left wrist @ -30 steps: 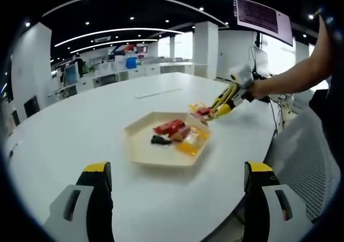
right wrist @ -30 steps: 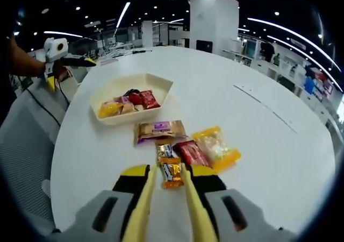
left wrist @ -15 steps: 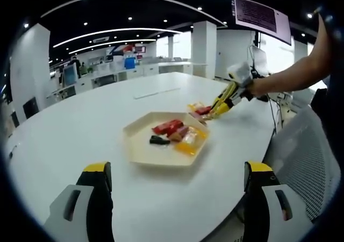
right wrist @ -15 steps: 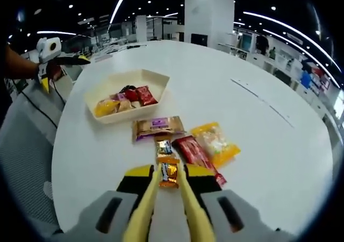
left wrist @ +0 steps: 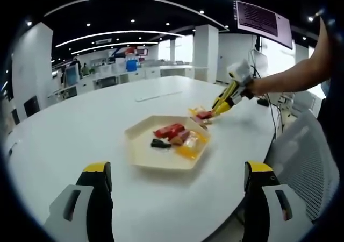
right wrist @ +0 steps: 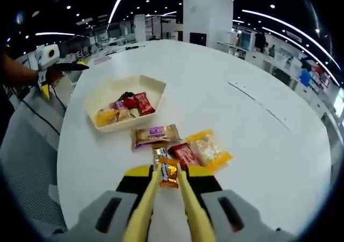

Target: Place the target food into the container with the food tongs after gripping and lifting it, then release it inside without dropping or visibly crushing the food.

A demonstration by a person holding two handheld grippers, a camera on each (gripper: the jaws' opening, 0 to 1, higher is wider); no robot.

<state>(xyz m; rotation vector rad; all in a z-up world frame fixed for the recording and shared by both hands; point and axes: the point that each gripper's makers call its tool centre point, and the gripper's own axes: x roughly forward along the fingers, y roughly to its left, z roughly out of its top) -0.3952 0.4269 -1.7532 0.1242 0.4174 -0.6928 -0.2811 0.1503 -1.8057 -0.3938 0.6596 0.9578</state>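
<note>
Right gripper (right wrist: 169, 173) pinches an orange candy (right wrist: 169, 172); loose snack packets (right wrist: 183, 148) lie before the tray (right wrist: 102, 95)

Glossy foil candy wrapper (right wrist: 169, 173), matt plastic tray (right wrist: 99, 98), smooth white table (right wrist: 258, 140)

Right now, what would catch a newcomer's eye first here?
The right tool pinches an orange snack packet between yellow tongs, above loose wrapped snacks on the white round table. Beyond them sits a cream hexagonal tray already holding several packets.
</note>
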